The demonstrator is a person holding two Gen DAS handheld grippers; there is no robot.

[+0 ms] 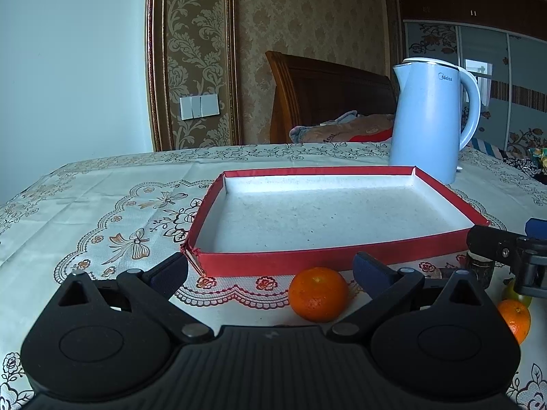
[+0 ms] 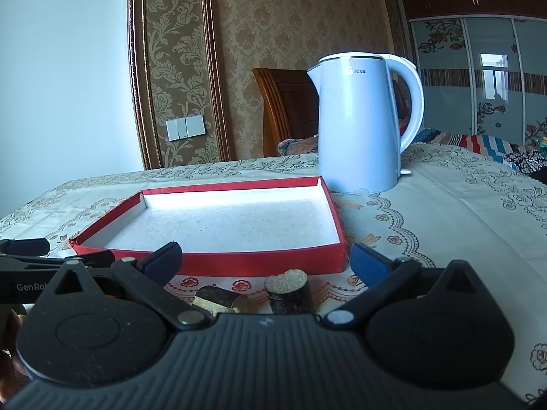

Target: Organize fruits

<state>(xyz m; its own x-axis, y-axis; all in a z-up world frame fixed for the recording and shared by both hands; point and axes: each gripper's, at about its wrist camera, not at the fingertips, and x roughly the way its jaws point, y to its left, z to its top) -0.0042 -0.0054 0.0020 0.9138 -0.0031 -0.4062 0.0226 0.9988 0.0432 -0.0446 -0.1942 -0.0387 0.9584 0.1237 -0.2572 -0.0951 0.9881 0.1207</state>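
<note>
A shallow red box [image 1: 273, 262] with a white inside lies empty on the table; it also shows in the right wrist view [image 2: 239, 262]. An orange [image 1: 318, 294] sits in front of it, between the open fingers of my left gripper [image 1: 270, 271]. A second orange [image 1: 516, 319] and a greenish fruit [image 1: 512, 291] lie at the right, partly hidden. Two dark sugarcane pieces, one upright [image 2: 290, 292] and one lying [image 2: 218, 299], sit between the open fingers of my right gripper [image 2: 265, 261]. The right gripper also shows in the left wrist view [image 1: 506, 242].
A light blue electric kettle [image 1: 427, 126] stands behind the box's right corner; it also shows in the right wrist view [image 2: 359, 126]. A patterned cloth [image 1: 102, 212] covers the table. A wooden headboard [image 1: 324, 99] and bedding lie beyond.
</note>
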